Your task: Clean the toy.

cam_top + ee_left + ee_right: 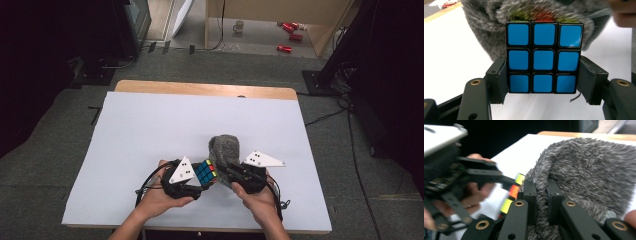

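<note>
Black left tongs [541,82] clamp the blue-faced plastic puzzle cube [543,57] above the white table [150,140]; right tongs [541,195] pinch the grey furry pouch [586,177]. Cube seems partly inside; snagging fur could drag it loose.

Bare white table [150,130] behind pouch [226,146]

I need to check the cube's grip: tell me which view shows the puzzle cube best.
The left gripper view: the puzzle cube shows its whole blue face, clamped between the jaws. The high view gives a small glimpse; the right gripper view, just a coloured edge beside the grey furry pouch.
</note>
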The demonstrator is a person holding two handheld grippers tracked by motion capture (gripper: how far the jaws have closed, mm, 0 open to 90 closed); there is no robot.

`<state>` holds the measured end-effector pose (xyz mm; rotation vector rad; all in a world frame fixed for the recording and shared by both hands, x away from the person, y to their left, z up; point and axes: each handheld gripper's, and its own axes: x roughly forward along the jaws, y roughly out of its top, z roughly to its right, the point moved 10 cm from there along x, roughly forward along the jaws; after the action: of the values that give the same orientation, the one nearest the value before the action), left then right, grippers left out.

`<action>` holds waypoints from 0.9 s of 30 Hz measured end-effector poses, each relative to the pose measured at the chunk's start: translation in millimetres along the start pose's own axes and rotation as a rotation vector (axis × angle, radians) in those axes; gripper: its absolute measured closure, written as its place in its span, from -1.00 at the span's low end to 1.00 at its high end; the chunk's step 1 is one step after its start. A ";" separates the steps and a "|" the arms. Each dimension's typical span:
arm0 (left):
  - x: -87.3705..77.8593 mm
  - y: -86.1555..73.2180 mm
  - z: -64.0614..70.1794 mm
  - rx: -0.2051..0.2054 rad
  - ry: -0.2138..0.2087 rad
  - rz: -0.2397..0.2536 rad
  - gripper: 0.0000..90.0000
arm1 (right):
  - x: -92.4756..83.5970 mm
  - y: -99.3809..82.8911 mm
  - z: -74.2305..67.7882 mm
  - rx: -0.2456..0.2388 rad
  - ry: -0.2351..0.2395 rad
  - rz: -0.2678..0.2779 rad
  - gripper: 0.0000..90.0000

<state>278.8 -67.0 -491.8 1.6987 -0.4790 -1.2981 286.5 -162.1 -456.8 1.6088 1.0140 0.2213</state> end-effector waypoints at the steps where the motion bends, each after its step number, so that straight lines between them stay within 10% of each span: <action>1: -1.0 0.5 -1.2 -0.005 0.001 0.005 -0.22 | 0.1 -1.4 4.4 0.010 -0.007 -0.001 0.83; 15: 8.5 -4.7 6.9 0.018 -0.004 -0.025 -0.22 | 1.6 0.5 -11.2 -0.022 0.030 -0.002 0.83; 20: -0.7 0.0 -2.5 -0.017 -0.001 0.015 -0.22 | -1.3 -3.4 12.5 0.034 -0.019 0.009 0.83; 27: -15.4 8.2 -13.6 -0.057 -0.013 0.099 -0.22 | -8.6 6.2 7.3 0.068 0.068 0.079 0.83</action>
<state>287.1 -53.8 -476.2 1.5998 -0.5225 -1.2409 288.9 -173.2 -450.5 1.7151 1.0201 0.2995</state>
